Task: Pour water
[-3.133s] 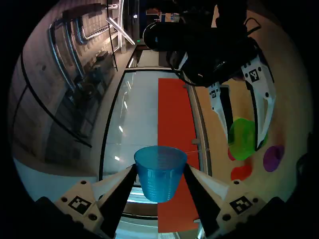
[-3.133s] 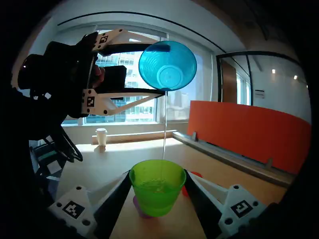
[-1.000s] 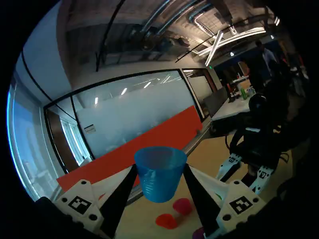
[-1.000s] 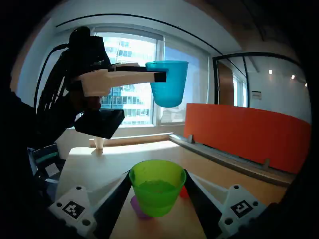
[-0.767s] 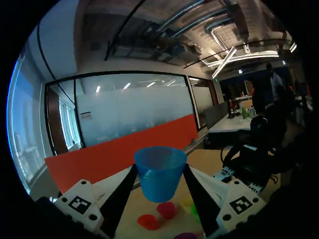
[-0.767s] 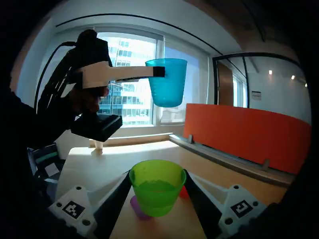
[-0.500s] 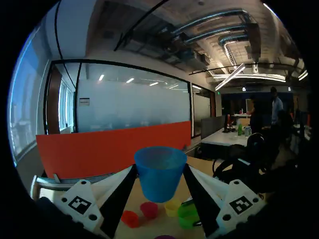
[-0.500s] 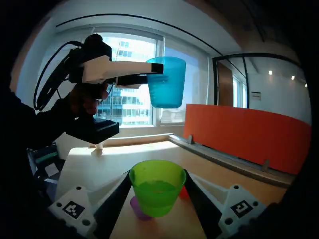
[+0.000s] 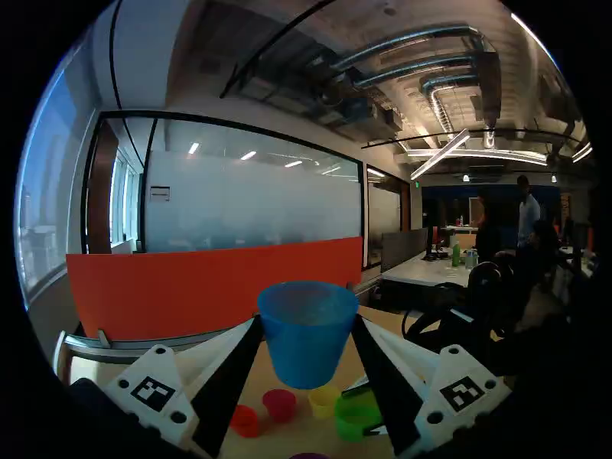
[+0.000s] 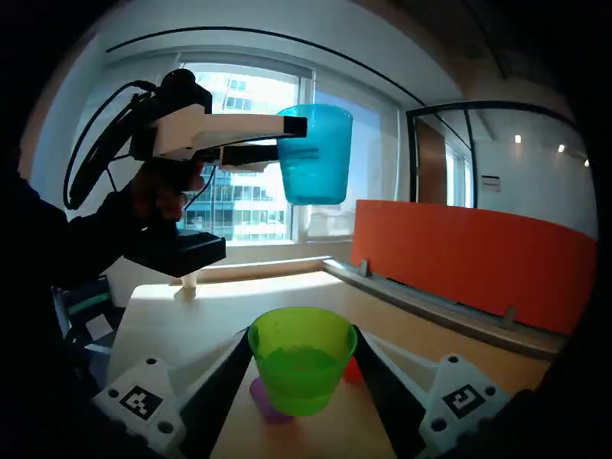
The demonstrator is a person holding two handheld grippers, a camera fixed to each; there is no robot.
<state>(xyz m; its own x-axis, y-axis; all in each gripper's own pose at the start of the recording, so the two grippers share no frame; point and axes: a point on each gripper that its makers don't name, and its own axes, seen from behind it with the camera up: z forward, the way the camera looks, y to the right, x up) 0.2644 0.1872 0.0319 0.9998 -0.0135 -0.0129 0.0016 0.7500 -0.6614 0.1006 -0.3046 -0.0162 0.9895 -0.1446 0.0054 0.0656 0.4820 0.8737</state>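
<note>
Over the table (image 10: 191,314), left claw (image 9: 307,325) clamps blue cup (image 9: 307,348), right claw (image 10: 302,340) green cup (image 10: 302,371).

Blue cup (image 9: 307,340), green cup (image 10: 302,358), orange partition (image 9: 206,287), black-and-white square marker (image 9: 153,392), pale wood table (image 10: 191,310)

The left gripper (image 9: 307,336) and right gripper (image 10: 302,348) have white tapering fingers (image 9: 206,356) lined black inside, each bearing a square black-and-white marker (image 9: 151,392) and dark screws (image 9: 177,417). In the right gripper view, black cables (image 10: 90,167) loop behind the left gripper and a dark sleeve (image 10: 53,252) shows below it.
</note>
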